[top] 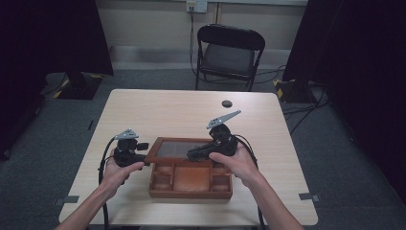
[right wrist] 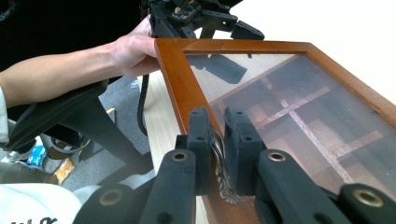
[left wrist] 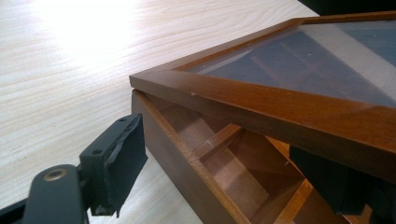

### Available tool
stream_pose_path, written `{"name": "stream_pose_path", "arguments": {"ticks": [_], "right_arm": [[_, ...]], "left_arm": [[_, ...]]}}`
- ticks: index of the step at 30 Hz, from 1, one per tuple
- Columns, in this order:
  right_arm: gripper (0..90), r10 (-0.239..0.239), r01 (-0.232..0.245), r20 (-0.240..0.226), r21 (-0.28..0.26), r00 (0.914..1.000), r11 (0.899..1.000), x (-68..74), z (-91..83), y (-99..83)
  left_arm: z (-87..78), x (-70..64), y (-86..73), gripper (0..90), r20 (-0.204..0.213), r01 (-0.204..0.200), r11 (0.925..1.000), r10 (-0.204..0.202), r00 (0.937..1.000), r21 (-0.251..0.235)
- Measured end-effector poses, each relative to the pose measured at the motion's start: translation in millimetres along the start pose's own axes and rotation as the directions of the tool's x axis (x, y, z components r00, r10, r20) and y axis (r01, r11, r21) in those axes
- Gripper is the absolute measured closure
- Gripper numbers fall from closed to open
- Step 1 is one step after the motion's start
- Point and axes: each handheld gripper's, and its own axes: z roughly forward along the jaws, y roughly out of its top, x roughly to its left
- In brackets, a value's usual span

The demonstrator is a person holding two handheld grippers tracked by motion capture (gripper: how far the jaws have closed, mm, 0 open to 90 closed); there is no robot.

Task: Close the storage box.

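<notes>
A: Item 1, what was it and where did it sit?

B: 1 wooden compartment box with a hinged, glass-panelled lid, near the front edge of the pale tabletop, between the person's 2 hands. The lid stood partly raised, tilted up off the box with a gap at its front edge.

A: Right tongs?

B: The right tongs were clamped on the small ornate metal handle at the lid's front rail, 1 jaw on either side of it.

A: Left tongs?

B: The left tongs were apart, at the box's left side near the lid's corner. 1 pad hung just outside the box wall, not touching; the other sat inside, under the raised lid frame. Nothing was gripped.

A: Handling notes?

B: Judged stiff and moderately light: thin wood walls, dividers, no contents seen in the compartments. The glass pane was the fragile part, so no pressure there. The handle looked small, hard and smooth, a slippery purchase for foam-faced jaws, and the lid would pivot on its rear hinges rather than lift straight. The wooden frame offered a broader, surer hold than the handle. The box might slide on the smooth tabletop unless steadied at its wall.

A: Other entries?

B: 1 small dark round object towards the far edge, well apart; 1 folding chair beyond.
</notes>
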Motion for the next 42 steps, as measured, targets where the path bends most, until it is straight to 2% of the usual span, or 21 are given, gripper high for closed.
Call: {"name": "stream_pose_path", "arguments": {"ticks": [4,6,10,13,16,17,18,22,23,28,32,38,42], "right_arm": [[81.9,-0.005,0.005,0.006,0.006,1.0,1.0,1.1,-0.1,-0.5],[81.9,-0.009,0.009,0.009,0.0,0.9999,1.0,1.4,-0.1,-1.2],[82.0,-0.014,0.014,0.014,-0.003,0.9998,1.0,2.0,-0.3,-1.8],[81.9,-0.019,0.019,0.017,0.003,0.9997,1.0,2.9,-0.1,-2.0],[81.9,-0.022,0.021,0.022,0.017,0.9995,1.0,4.4,1.1,-4.2],[81.9,-0.02,0.02,0.024,0.021,0.9995,1.0,4.9,1.6,-4.9],[81.9,-0.023,0.022,0.025,0.025,0.9994,0.999,5.3,2.1,-5.6],[81.9,-0.031,0.03,0.029,0.035,0.9991,0.999,6.8,3.9,-7.3],[81.9,-0.037,0.036,0.027,0.04,0.9989,0.999,7.1,4.9,-8.9],[81.9,-0.041,0.039,0.027,0.053,0.9988,0.998,8.6,8.6,-14.0],[81.9,-0.047,0.045,0.034,0.067,0.9983,0.997,10.4,12.2,-17.7],[81.9,-0.055,0.052,0.038,0.088,0.9978,0.995,12.1,17.0,-24.5],[81.9,-0.055,0.049,0.044,0.124,0.9976,0.991,13.0,25.8,-34.0]], "left_arm": [[-1.4,2.1,-1.5,18.3,-0.003,0.012,0.9999,-0.012,0.9999,0.004],[-4.6,7.4,-3.2,18.3,-0.023,0.038,0.9993,-0.037,0.999,0.002],[-9.8,16.1,-5.0,18.4,-0.052,0.058,0.9983,-0.058,0.997,-0.008],[-12.8,19.8,-6.0,18.4,-0.07,0.056,0.9984,-0.056,0.9959,-0.006],[-19.8,29.7,-8.4,18.9,-0.078,0.106,0.994,-0.108,0.9911,-0.029],[-19.8,29.7,-8.4,19.8,-0.078,0.106,0.994,-0.108,0.9911,-0.029],[-23.4,33.4,-9.0,20.8,-0.106,0.115,0.9923,-0.119,0.9872,-0.046],[-25.4,37.9,-9.0,20.9,-0.121,0.116,0.9924,-0.12,0.9853,-0.042],[-26.8,38.5,-7.4,20.9,-0.131,0.103,0.9936,-0.108,0.9855,-0.047],[-30.0,40.8,-5.3,20.9,-0.137,0.103,0.9929,-0.111,0.9844,-0.06],[-28.3,44.1,-6.8,20.9,-0.157,0.097,0.9946,-0.102,0.9823,-0.036],[-29.1,45.4,-7.2,20.9,-0.158,0.105,0.9937,-0.11,0.9812,-0.039],[-27.4,46.4,-7.9,20.9,-0.154,0.103,0.9944,-0.105,0.9824,-0.026]]}}
